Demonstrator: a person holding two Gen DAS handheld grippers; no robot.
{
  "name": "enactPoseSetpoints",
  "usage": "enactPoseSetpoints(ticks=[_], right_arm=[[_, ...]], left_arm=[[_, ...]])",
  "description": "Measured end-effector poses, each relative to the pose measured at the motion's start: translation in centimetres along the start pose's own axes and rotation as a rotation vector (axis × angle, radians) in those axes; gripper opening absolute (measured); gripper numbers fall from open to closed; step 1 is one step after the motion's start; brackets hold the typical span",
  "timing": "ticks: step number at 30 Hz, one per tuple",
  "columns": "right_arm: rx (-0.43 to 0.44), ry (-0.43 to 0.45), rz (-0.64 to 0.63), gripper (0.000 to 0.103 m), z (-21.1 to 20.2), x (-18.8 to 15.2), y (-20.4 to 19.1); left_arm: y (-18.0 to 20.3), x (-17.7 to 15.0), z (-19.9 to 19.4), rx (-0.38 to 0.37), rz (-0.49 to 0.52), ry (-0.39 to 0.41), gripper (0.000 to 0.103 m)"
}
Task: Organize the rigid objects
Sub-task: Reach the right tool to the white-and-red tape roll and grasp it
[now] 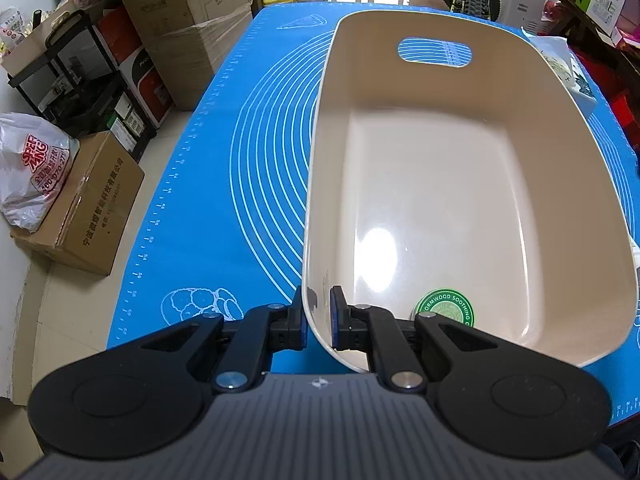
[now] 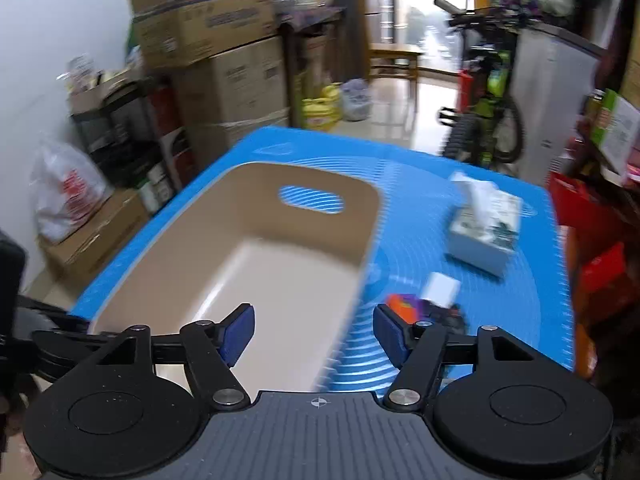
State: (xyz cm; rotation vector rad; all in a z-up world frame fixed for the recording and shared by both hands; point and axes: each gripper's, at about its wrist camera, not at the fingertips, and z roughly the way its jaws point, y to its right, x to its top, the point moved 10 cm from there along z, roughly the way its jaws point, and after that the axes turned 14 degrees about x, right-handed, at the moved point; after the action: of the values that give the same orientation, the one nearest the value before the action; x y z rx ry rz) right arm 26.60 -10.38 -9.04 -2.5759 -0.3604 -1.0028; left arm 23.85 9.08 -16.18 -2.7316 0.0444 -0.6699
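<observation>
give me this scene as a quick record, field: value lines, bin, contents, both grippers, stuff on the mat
surface: blue baking mat
bin: beige plastic bin with handle cutout, standing on the mat
bin contents: round green tin at the near end, otherwise bare
left gripper: shut on the bin's near rim, one finger inside, one outside
right gripper: open, holding nothing, above the bin's right edge
right of bin: tissue box, small white box, orange and purple item, blurred
</observation>
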Motion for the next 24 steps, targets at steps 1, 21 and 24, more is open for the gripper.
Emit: enactPoseSetpoints(ticks=[1,21,24], right_arm=[[-0.025,0.005,0.009,0.075,-0.2,-0.4,0.9],[-0.119,-0.091,0.105,0.069,1.8,-10.0,8.4],[-0.102,-0.093,0.061,0.065,2.5,-9.5,7.6]], left_arm=[[0.0,0.0,0.0,0.000,0.000,0.000,0.012],[0.1,0.0,0.0,0.003,0.001,0.000,0.012],[0.1,0.0,0.0,0.004,0.002,0.000,0.012]])
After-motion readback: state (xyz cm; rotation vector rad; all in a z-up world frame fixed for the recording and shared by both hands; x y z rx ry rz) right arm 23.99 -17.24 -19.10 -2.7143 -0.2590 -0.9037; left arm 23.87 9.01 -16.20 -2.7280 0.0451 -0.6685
